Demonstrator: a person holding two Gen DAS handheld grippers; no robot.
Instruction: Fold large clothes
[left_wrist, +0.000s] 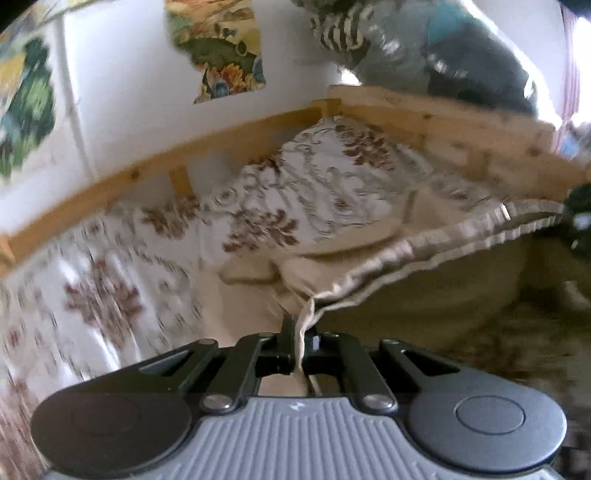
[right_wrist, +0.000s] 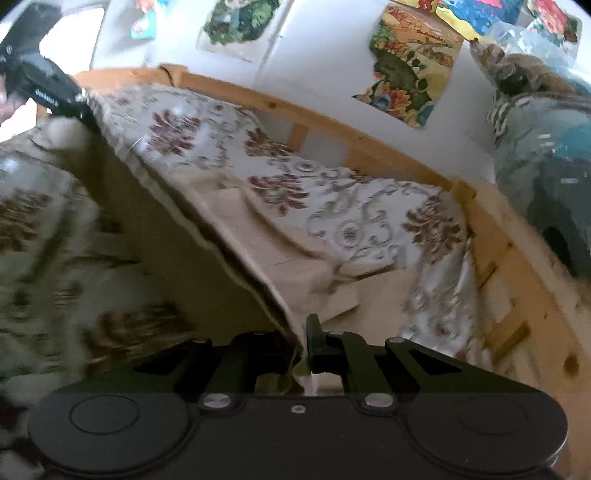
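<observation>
A large beige garment (left_wrist: 406, 254) with a ribbed hem is lifted above a bed with a floral cover (left_wrist: 258, 192). My left gripper (left_wrist: 301, 328) is shut on one corner of the garment's edge. My right gripper (right_wrist: 301, 332) is shut on the other end of that edge; the beige garment (right_wrist: 258, 236) stretches from it up to the left gripper (right_wrist: 79, 101), seen at the far upper left. The cloth hangs taut between the two grippers, its lower part draped on the floral bed cover (right_wrist: 351, 206).
A wooden bed frame (left_wrist: 424, 118) rails the bed's far sides and also shows in the right wrist view (right_wrist: 480, 221). A pile of dark and striped clothes (left_wrist: 424, 55) sits beyond the corner. White walls carry colourful pictures (right_wrist: 410, 62).
</observation>
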